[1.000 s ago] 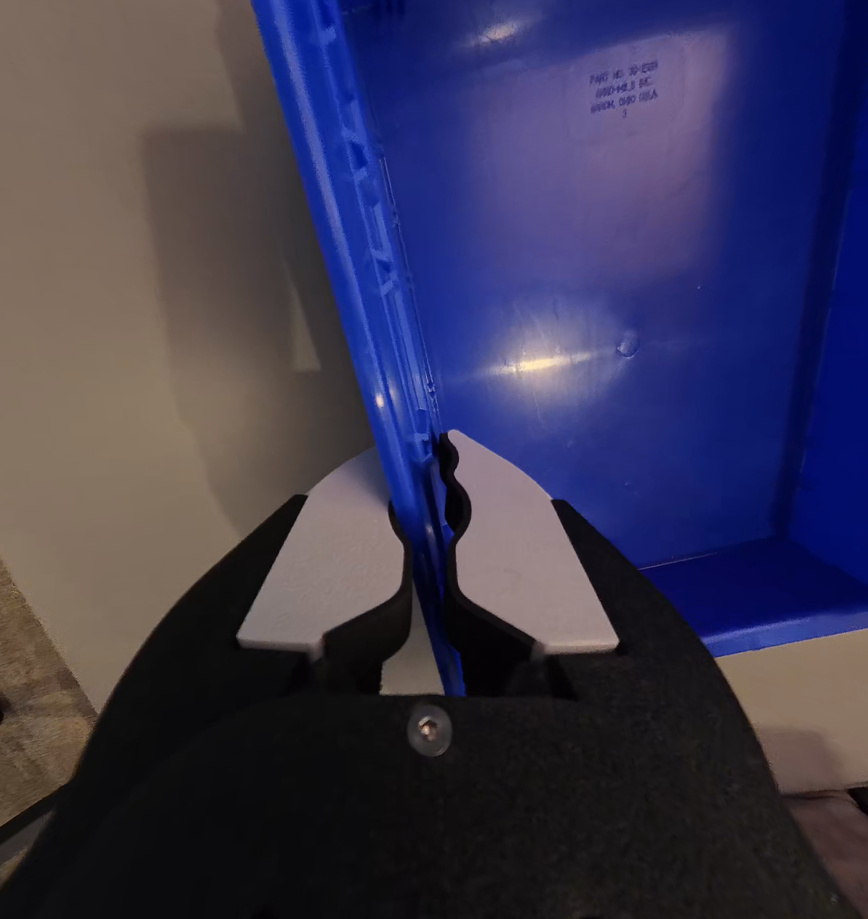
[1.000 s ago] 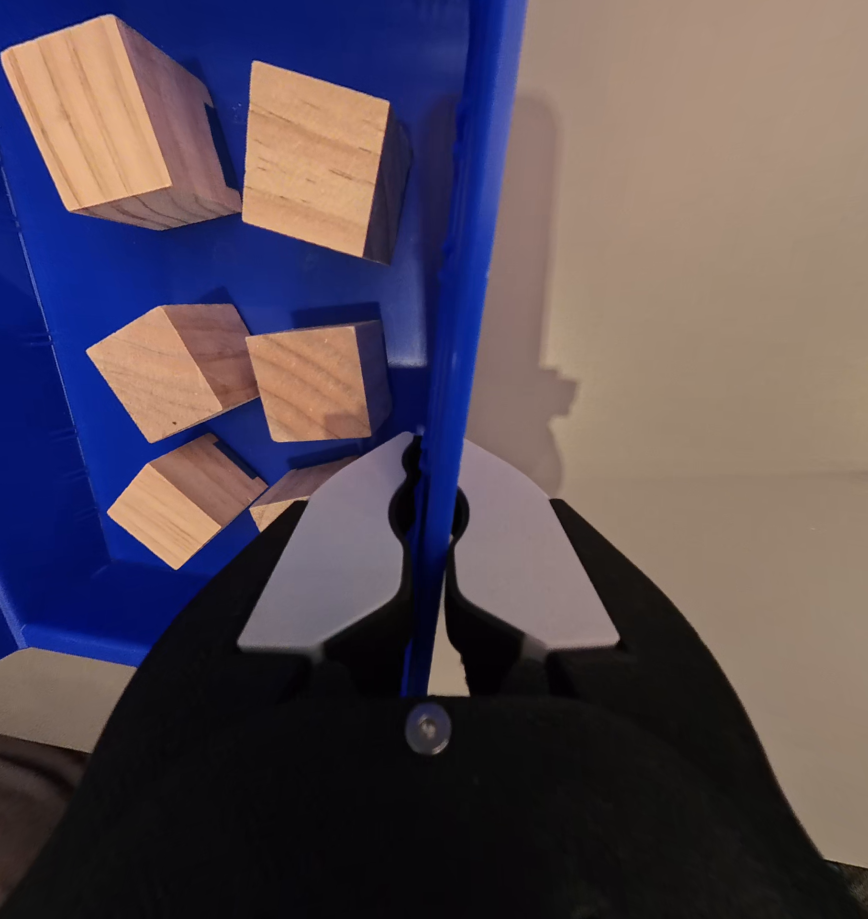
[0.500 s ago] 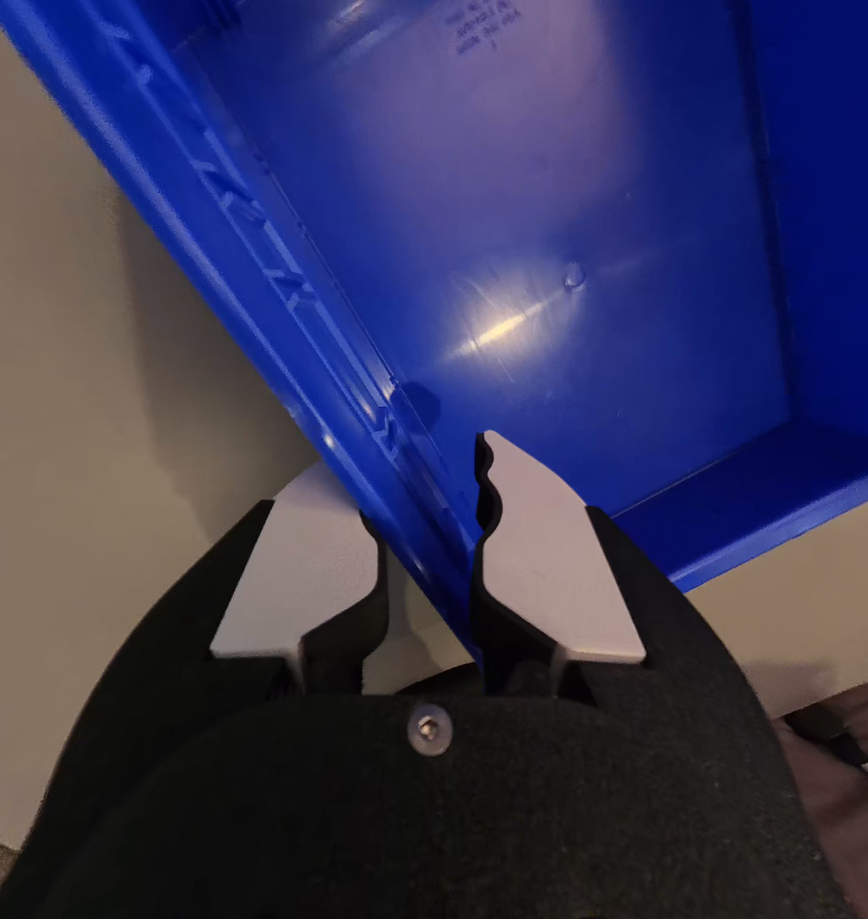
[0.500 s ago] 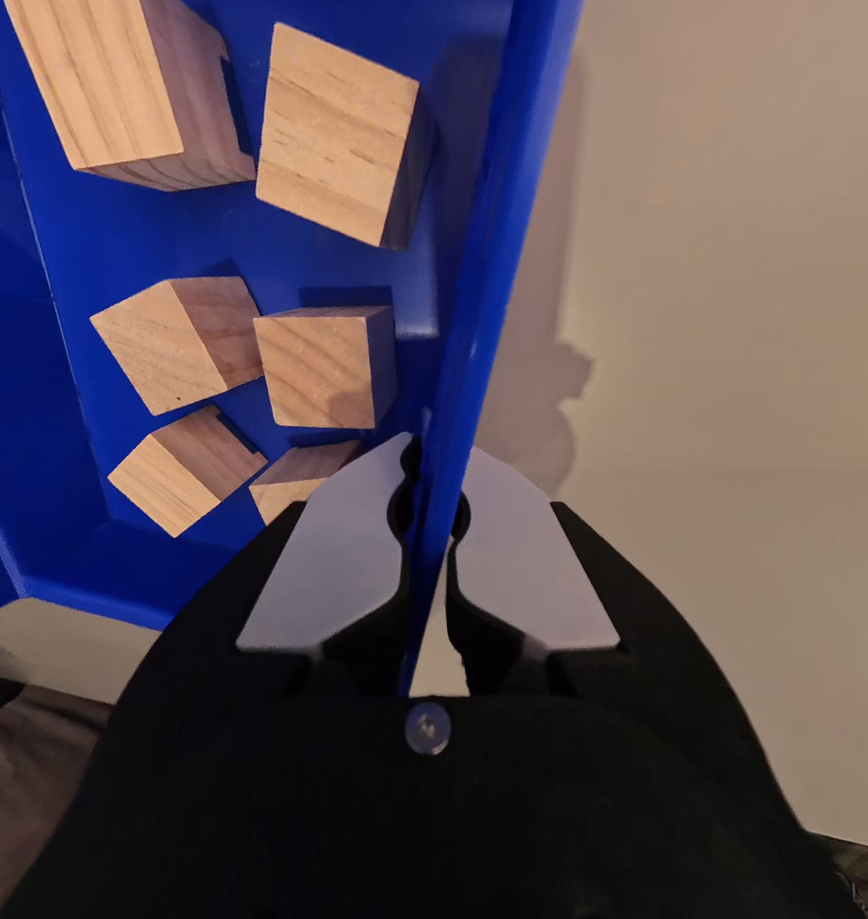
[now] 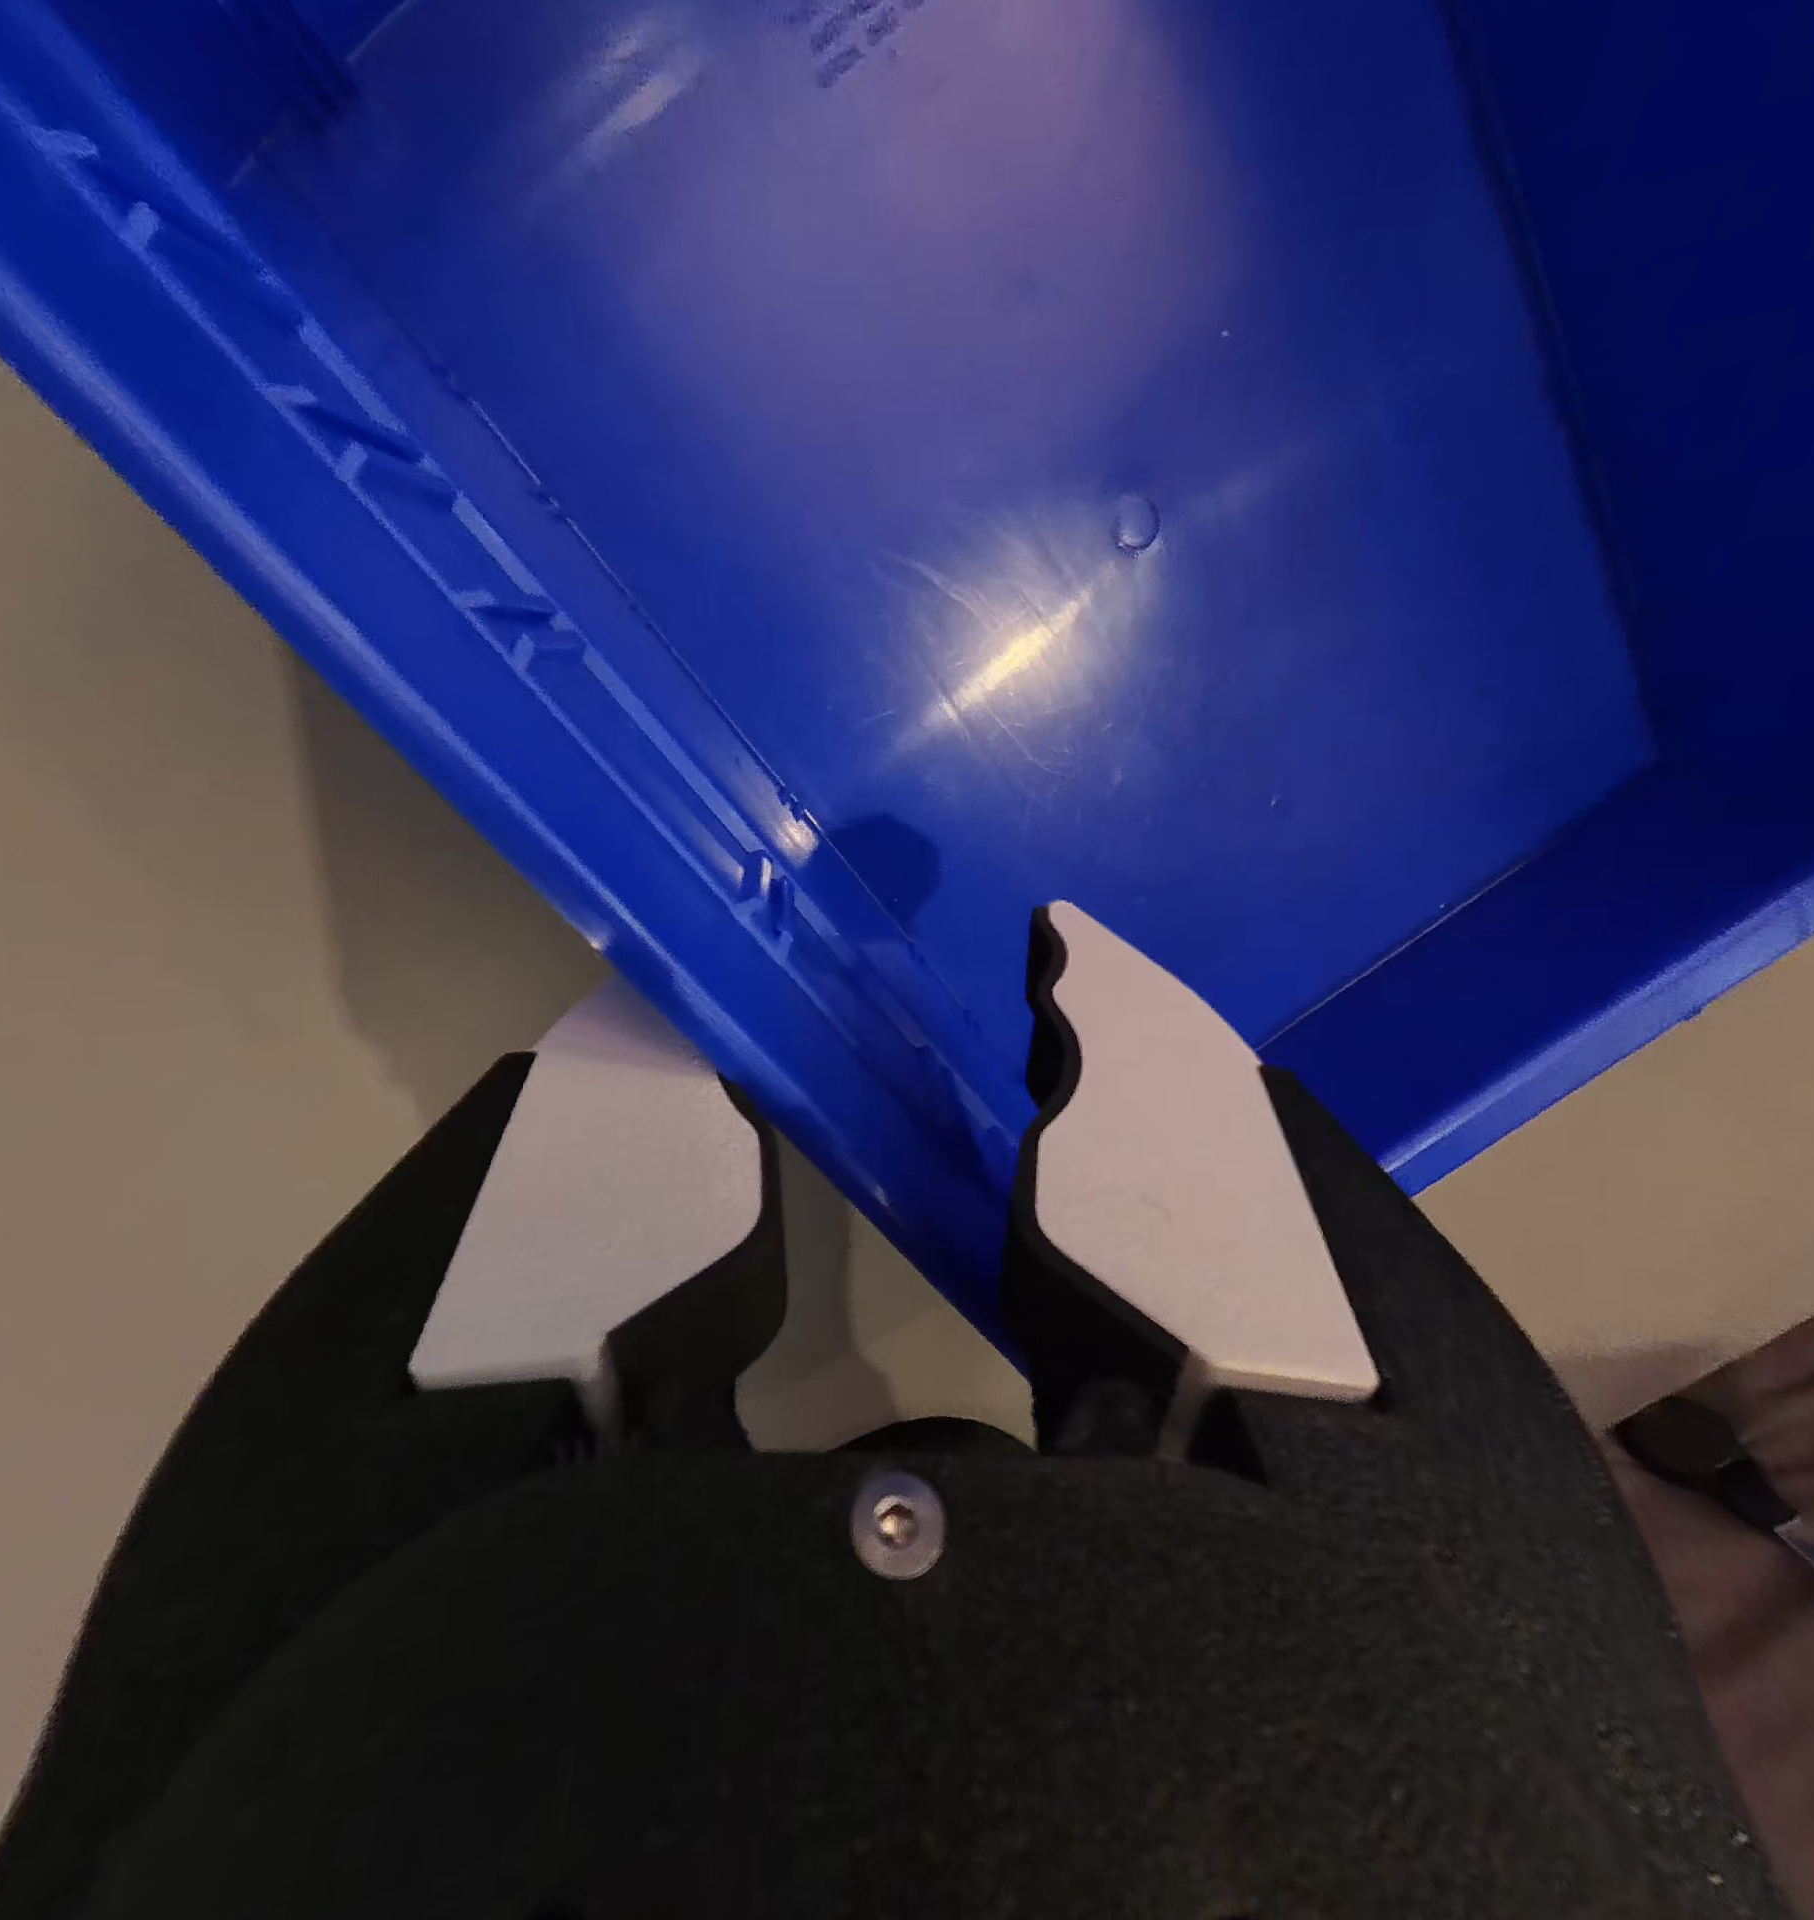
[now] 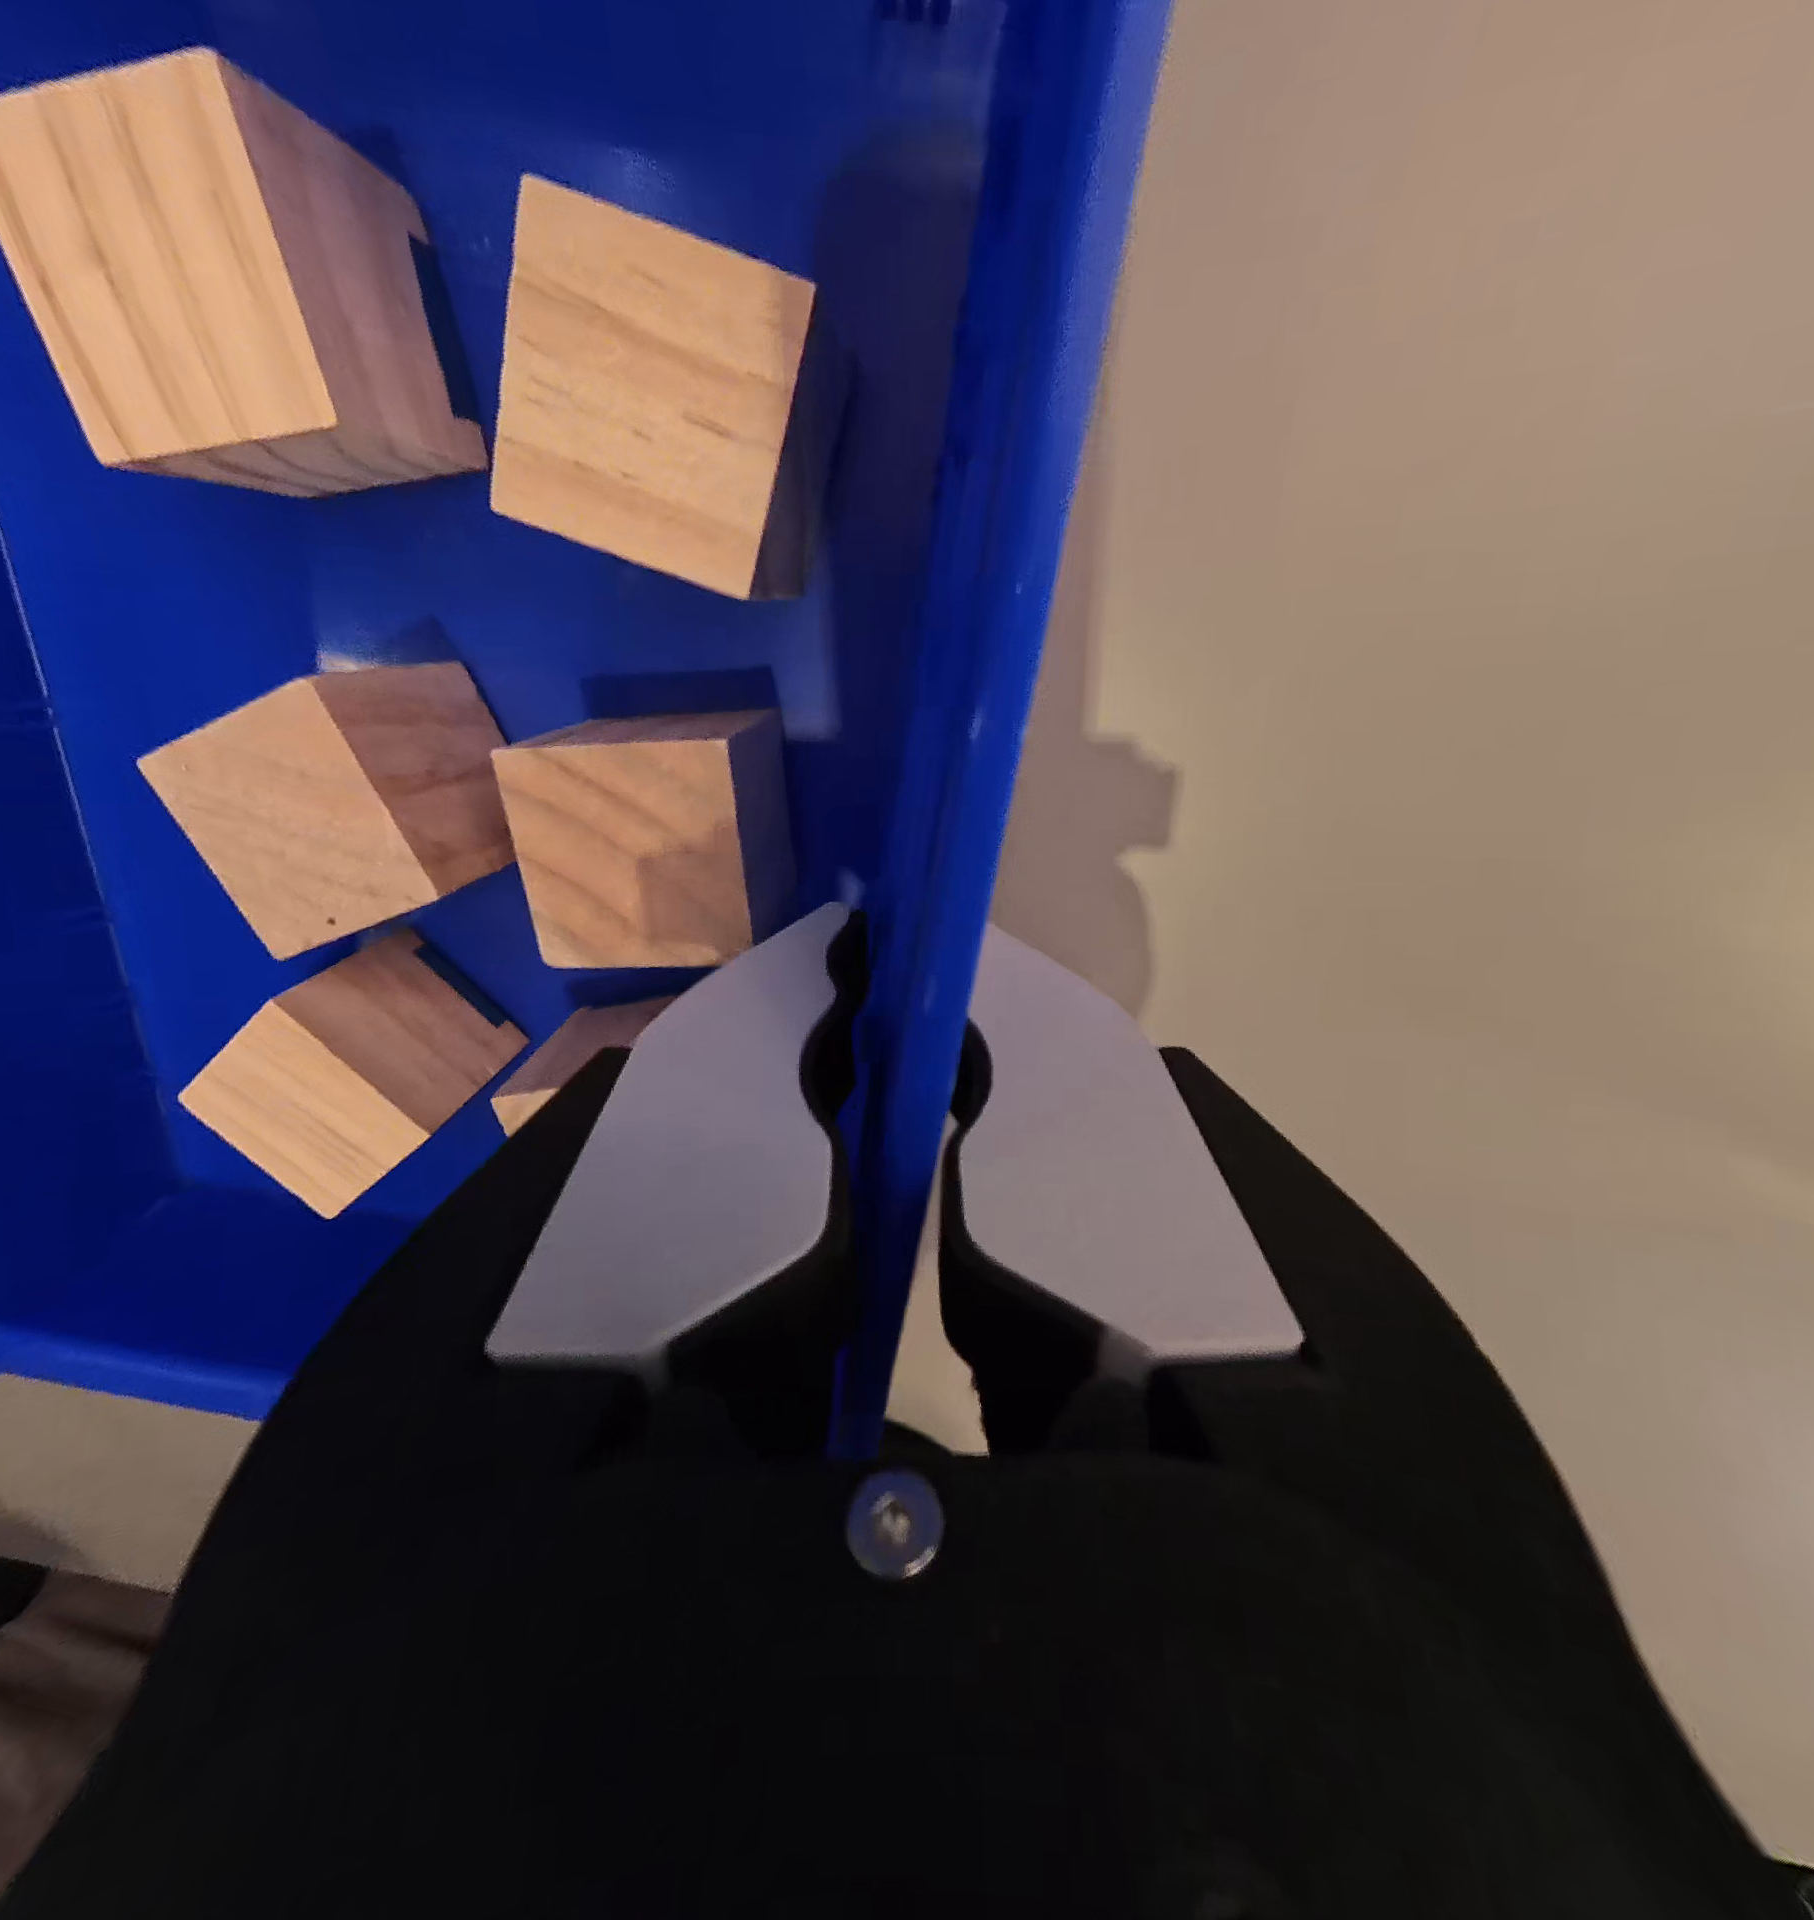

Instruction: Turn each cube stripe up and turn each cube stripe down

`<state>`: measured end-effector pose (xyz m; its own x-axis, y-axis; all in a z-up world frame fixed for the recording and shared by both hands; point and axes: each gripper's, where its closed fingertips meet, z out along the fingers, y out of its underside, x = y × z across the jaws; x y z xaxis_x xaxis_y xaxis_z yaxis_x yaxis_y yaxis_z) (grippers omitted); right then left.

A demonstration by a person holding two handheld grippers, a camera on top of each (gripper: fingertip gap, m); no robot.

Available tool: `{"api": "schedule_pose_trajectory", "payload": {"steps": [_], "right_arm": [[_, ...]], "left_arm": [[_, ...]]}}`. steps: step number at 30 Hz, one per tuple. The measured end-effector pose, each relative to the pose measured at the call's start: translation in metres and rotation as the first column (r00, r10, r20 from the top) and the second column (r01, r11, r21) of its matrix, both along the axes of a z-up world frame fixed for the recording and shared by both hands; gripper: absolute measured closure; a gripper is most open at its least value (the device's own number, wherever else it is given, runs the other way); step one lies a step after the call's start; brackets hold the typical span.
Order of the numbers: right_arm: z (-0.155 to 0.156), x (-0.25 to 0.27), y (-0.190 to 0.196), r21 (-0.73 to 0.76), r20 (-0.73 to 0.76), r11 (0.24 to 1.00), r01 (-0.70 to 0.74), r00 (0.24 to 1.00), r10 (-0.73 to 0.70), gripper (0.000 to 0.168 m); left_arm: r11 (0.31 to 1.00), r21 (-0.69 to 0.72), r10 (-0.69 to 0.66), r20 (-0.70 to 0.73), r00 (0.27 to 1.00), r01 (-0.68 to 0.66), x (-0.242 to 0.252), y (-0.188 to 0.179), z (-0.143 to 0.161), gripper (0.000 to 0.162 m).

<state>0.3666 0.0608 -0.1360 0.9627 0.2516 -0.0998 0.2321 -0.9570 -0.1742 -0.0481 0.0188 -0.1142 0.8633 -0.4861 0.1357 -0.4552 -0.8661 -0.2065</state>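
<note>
Several plain wooden cubes lie in a blue plastic bin (image 6: pixel 1028 416): one at far left (image 6: pixel 207 281), one beside the wall (image 6: pixel 643 384), two in the middle (image 6: pixel 300 810) (image 6: pixel 622 842), one nearer (image 6: pixel 331 1081). Another cube (image 6: pixel 581 1049) is partly hidden by my finger. No stripe shows on any face. My right gripper (image 6: pixel 913 925) is shut on the bin's right wall. My left gripper (image 5: pixel 830 966) is open, with the bin's left wall (image 5: pixel 467 582) running slantwise between its fingers. This end of the bin's floor (image 5: pixel 986 416) is bare.
The bin rests on a beige tabletop (image 6: pixel 1505 935), which also shows left of the bin in the left wrist view (image 5: pixel 155 935). The table's near edge and a dark object (image 5: pixel 1713 1455) below it show at lower right of the left wrist view.
My left gripper's jaws have opened off the bin's left wall, and the wall now slants across that view. The right gripper keeps its hold; the cubes have shifted slightly in view.
</note>
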Motion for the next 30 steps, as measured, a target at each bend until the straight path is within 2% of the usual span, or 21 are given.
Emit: {"api": "schedule_pose_trajectory", "payload": {"steps": [5,9,13,17,19,21,25,28,30], "right_arm": [[-0.002,-0.003,0.006,-0.059,-0.051,0.998,0.016,0.999,-0.019,0.156],[-0.010,-0.002,0.006,-0.157,-0.007,0.988,0.005,1.000,-0.006,0.158],[-0.011,-0.003,0.004,-0.195,-0.010,0.981,0.021,1.000,-0.024,0.160],[-0.012,-0.002,0.000,-0.243,0.017,0.970,0.010,1.000,-0.007,0.160],[-0.012,-0.002,-0.001,-0.265,0.046,0.964,0.008,0.999,0.004,0.161],[-0.012,-0.003,-0.003,-0.289,0.048,0.957,0.018,0.999,-0.004,0.163],[-0.012,-0.003,-0.003,-0.300,0.000,0.954,0.004,1.000,-0.004,0.163],[-0.012,-0.002,-0.004,-0.309,-0.028,0.951,-0.006,1.000,-0.003,0.162],[-0.012,0.000,-0.005,-0.315,-0.021,0.949,0.000,1.000,-0.007,0.163]], "left_arm": [[0.998,-0.043,-0.050,0.098,0.994,0.054,0.011,-0.006,0.004,0.103],[0.997,-0.061,-0.041,0.207,0.977,0.054,0.010,-0.008,0.019,0.110],[0.999,0.025,-0.035,0.232,0.972,0.030,-0.004,-0.004,0.045,0.111],[0.982,0.183,0.002,0.254,0.967,-0.050,-0.030,0.005,0.083,0.115],[0.946,0.308,0.014,0.277,0.961,-0.103,-0.045,0.010,0.112,0.117],[0.879,0.445,0.028,0.306,0.952,-0.169,-0.063,0.013,0.145,0.119],[0.681,0.676,0.038,0.350,0.936,-0.280,-0.099,0.007,0.206,0.119],[0.582,0.742,0.066,0.365,0.929,-0.333,-0.120,0.000,0.223,0.115],[0.565,0.749,0.073,0.373,0.925,-0.347,-0.128,-0.001,0.223,0.113]]}}
